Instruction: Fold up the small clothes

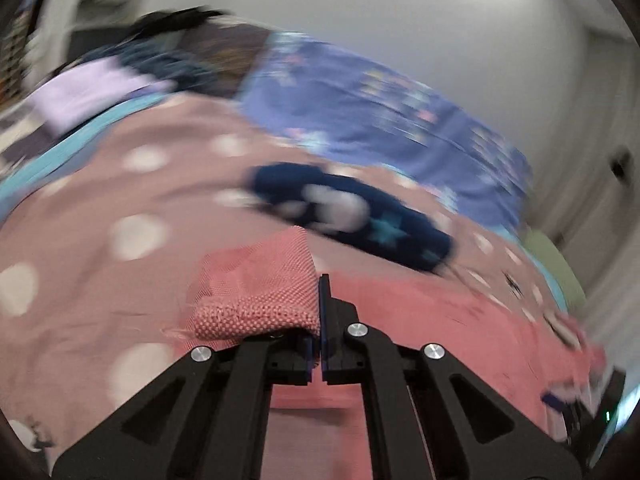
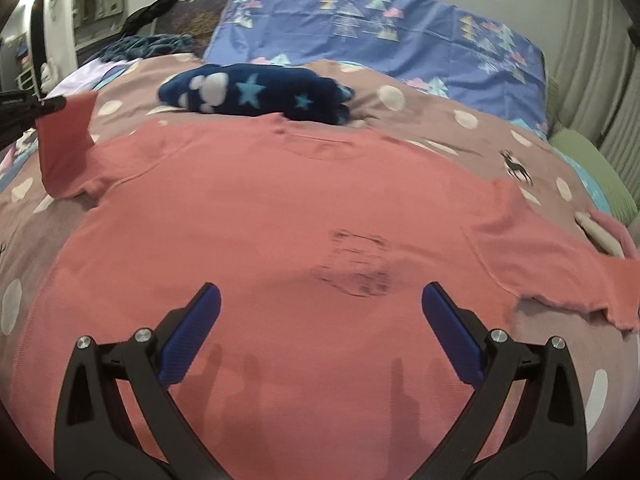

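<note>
**Pink tee laid flat, one sleeve pinched up for the first fold**

The pink T-shirt [image 2: 280, 216] is spread face up across the dotted bedspread [image 2: 460, 120], presumably so the sides can be folded in cleanly. Its left sleeve [image 2: 66, 140] is lifted off the bed, clamped in the left gripper [image 1: 320, 304], whose jaws are shut tight on the knit fabric. That looks like the start of a sleeve being brought over the body. The right gripper [image 2: 320, 336] is held over the shirt's lower half with jaws wide apart and nothing between them, likely waiting to pin or grab the hem. A folded navy star-print garment [image 2: 256, 92] is parked just past the collar, out of the way. The blue tree-print pillow [image 2: 380, 32] is seen further back.
</note>
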{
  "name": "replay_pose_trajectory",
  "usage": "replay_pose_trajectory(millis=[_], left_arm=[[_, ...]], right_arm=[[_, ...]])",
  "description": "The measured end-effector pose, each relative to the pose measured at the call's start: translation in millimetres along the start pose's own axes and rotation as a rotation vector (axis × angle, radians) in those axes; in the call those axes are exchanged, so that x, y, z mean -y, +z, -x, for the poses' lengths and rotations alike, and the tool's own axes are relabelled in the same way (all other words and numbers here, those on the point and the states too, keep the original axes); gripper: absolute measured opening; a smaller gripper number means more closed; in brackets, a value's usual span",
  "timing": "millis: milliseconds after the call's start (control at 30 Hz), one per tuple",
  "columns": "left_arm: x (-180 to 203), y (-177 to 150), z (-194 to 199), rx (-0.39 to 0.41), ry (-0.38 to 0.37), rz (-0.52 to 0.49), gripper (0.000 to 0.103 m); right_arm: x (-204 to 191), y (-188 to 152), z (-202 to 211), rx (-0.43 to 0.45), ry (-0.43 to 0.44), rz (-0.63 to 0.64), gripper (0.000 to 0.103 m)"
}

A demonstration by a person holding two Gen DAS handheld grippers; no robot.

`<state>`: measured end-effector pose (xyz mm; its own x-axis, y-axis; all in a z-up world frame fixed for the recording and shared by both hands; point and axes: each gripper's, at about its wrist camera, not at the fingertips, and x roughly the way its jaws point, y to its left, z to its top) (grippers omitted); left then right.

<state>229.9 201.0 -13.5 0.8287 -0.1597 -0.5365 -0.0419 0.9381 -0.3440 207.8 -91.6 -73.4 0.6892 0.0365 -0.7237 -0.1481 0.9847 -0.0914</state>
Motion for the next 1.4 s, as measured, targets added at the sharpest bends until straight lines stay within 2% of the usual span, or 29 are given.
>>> replay_pose_trajectory(millis=[167, 333, 467, 533, 633, 733, 767, 833, 867, 900, 1000, 1067, 1133, 1200, 1267, 1333, 1367, 1400], left_arm=[[107.8, -36.5, -34.7, -0.098, -0.134, -0.219, 0.002], [164.0, -91.5, -74.5, -0.230, -0.183, -0.360, 0.004], [168.8, -120.2, -92.4, -0.315, -0.190, -0.368, 0.015], [165.4, -122.8, -90.8, -0.319, -0.230, -0.345, 0.034], [167.5, -121.0, -72.3, -0.261, -0.294, -0.359, 0.053], [170.6, -119.6, -48.9, -0.215, -0.299, -0.428, 0.054], [168.4, -118.9, -41.7, -0.202, -0.292, -0.445, 0.054], [157.9, -117.7, -30.0, -0.179, -0.238, -0.471, 0.060], [150.6, -117.7, -26.1, -0.167, -0.198, -0.483, 0.060], [138.0, -117.9, -21.3, -0.153, -0.134, -0.496, 0.060], [104.0, -116.5, -14.4, -0.144, 0.040, -0.500, 0.060], [82.4, -114.3, -11.2, -0.141, 0.139, -0.509, 0.060], [60.4, -112.0, -10.7, -0.149, 0.221, -0.505, 0.061], [44.1, -108.7, -12.1, -0.174, 0.244, -0.479, 0.063], [32.3, -104.3, -19.3, -0.186, 0.267, -0.460, 0.063], [22.7, -99.0, -29.2, -0.203, 0.279, -0.433, 0.063], [21.0, -96.3, -32.2, -0.204, 0.279, -0.421, 0.063], [20.1, -93.2, -36.2, -0.206, 0.275, -0.412, 0.063]], right_arm=[[44.8, -10.8, 0.7, -0.008, -0.010, -0.081, 0.101], [80.5, -25.0, -3.1, -0.043, -0.011, -0.156, 0.101], [95.0, -26.9, 0.4, -0.021, -0.030, -0.171, 0.101], [94.3, -22.6, 5.6, 0.012, -0.020, -0.153, 0.101], [86.9, -14.3, 12.1, 0.050, 0.005, -0.106, 0.101], [73.0, -7.5, 14.9, 0.074, 0.029, -0.047, 0.095], [68.6, -6.1, 15.3, 0.075, 0.051, -0.028, 0.088], [53.8, -1.2, 15.5, 0.073, 0.111, 0.023, 0.068], [43.8, 2.1, 14.6, 0.066, 0.149, 0.061, 0.051], [34.5, 5.1, 13.1, 0.057, 0.185, 0.094, 0.040], [8.6, 13.8, 10.3, 0.053, 0.269, 0.153, 0.039], [-15.0, 20.6, 6.5, 0.062, 0.291, 0.220, 0.047], [-38.2, 25.9, -1.6, 0.052, 0.300, 0.280, 0.049], [-63.4, 29.2, -13.9, 0.018, 0.311, 0.335, 0.059], [-83.4, 29.6, -26.0, 0.000, 0.265, 0.378, 0.060], [-88.3, 34.3, -38.6, 0.002, 0.182, 0.360, 0.045], [-81.6, 37.5, -41.5, 0.000, 0.174, 0.311, 0.019], [-65.5, 43.0, -43.8, -0.019, 0.207, 0.215, 0.010]])
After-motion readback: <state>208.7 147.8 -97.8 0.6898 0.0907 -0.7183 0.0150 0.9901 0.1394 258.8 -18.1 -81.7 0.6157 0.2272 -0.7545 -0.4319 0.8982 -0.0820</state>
